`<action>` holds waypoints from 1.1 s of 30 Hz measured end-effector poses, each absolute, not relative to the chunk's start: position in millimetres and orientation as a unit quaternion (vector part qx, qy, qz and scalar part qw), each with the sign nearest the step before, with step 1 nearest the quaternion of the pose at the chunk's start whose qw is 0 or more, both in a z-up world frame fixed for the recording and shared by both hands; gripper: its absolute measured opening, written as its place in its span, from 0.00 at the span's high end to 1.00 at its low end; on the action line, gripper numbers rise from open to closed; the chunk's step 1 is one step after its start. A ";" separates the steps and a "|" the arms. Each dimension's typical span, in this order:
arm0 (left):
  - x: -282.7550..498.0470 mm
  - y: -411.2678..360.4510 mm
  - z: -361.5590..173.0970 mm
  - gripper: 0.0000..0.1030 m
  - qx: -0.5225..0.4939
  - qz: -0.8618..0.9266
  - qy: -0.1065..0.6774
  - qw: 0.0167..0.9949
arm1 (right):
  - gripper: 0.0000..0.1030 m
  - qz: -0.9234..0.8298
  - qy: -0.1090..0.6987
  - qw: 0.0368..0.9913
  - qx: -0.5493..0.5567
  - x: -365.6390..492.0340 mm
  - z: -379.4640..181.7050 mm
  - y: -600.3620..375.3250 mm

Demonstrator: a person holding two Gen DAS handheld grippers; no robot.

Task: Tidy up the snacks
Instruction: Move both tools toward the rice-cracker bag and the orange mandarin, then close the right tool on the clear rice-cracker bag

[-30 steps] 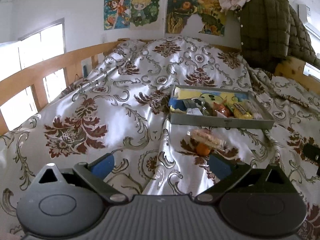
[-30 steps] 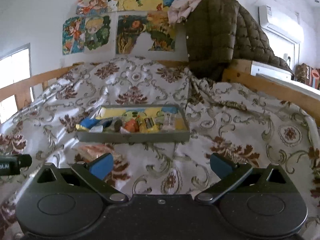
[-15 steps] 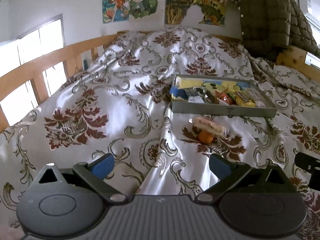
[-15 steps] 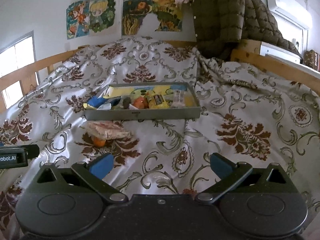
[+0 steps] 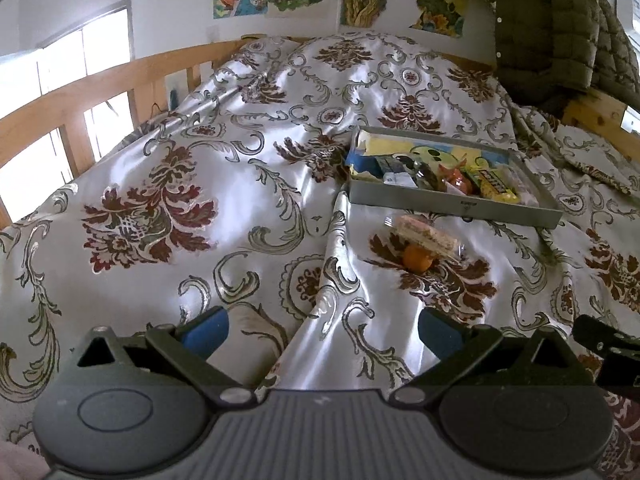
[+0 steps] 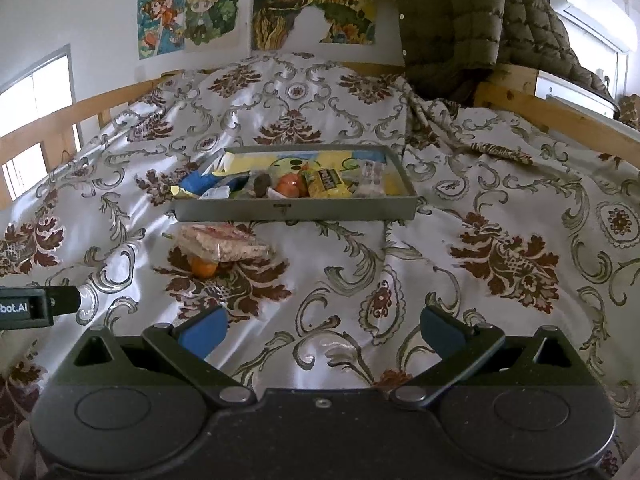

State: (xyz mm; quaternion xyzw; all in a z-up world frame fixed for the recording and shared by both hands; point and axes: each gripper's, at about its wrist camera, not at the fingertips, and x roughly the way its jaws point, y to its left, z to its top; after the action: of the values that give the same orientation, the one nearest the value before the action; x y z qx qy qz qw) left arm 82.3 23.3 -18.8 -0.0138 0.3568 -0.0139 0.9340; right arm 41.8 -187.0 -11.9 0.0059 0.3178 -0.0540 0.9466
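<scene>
A grey tray holding several snack packets lies on the patterned bedspread. In front of it, on the bedspread, a clear-wrapped pink wafer pack rests on a small orange. My left gripper is open and empty, low over the bedspread, short of the snacks and to their left. My right gripper is open and empty, short of the tray, with the wafer pack ahead to its left.
Wooden bed rails run along the left and right. A dark quilted jacket hangs at the headboard. Posters cover the wall. The other gripper's tip shows at the edge of each view.
Both grippers have tilted down and moved closer to the bed; the tray, wafer pack and orange now sit larger and lower in both views. Jaws stay open.
</scene>
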 end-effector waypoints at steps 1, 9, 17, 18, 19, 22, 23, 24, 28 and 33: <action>82.6 23.3 -18.7 0.00 -0.014 -0.015 0.357 0.934 | 0.01 -0.054 0.319 0.946 0.006 42.7 -12.4 -186.8; 94.6 21.7 -20.1 0.00 -0.012 -0.021 0.357 0.934 | 0.01 -0.043 0.333 0.942 0.018 58.7 -16.0 -189.0; 127.5 26.3 -26.8 0.00 0.001 -0.028 0.356 0.934 | 0.01 -0.024 0.340 0.940 0.018 81.3 -20.2 -193.0; 132.2 27.4 -27.9 0.00 -0.006 -0.031 0.359 0.933 | 0.01 -0.023 0.342 0.939 0.022 84.8 -20.3 -194.0; 136.8 28.8 -28.8 0.00 -0.014 -0.036 0.360 0.932 | 0.01 -0.021 0.343 0.939 0.027 89.3 -20.9 -195.0; 149.7 31.7 -31.5 0.00 -0.028 -0.051 0.351 0.935 | 0.01 -0.011 0.338 0.940 0.029 101.6 -21.0 -196.3; 154.4 30.6 -32.4 0.00 -0.024 -0.056 0.347 0.936 | 0.01 -0.006 0.336 0.941 0.027 106.6 -20.8 -196.7; 158.0 29.6 -33.7 0.00 -0.017 -0.062 0.344 0.937 | 0.01 -0.002 0.335 0.942 0.025 110.8 -20.8 -197.1; 170.8 24.4 -41.5 0.00 0.012 -0.089 0.345 0.934 | 0.01 0.007 0.333 0.943 0.019 131.2 -22.0 -200.2; 181.9 21.0 -54.9 0.00 0.019 -0.106 0.364 0.925 | 0.01 0.038 0.369 0.928 0.019 168.5 -29.2 -203.3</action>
State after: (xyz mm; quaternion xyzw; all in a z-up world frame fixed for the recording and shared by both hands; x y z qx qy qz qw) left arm 181.9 21.0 -54.9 0.0187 0.3644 -0.1058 0.9250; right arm 168.5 -203.3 -29.2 0.0194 0.3689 0.0381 0.9285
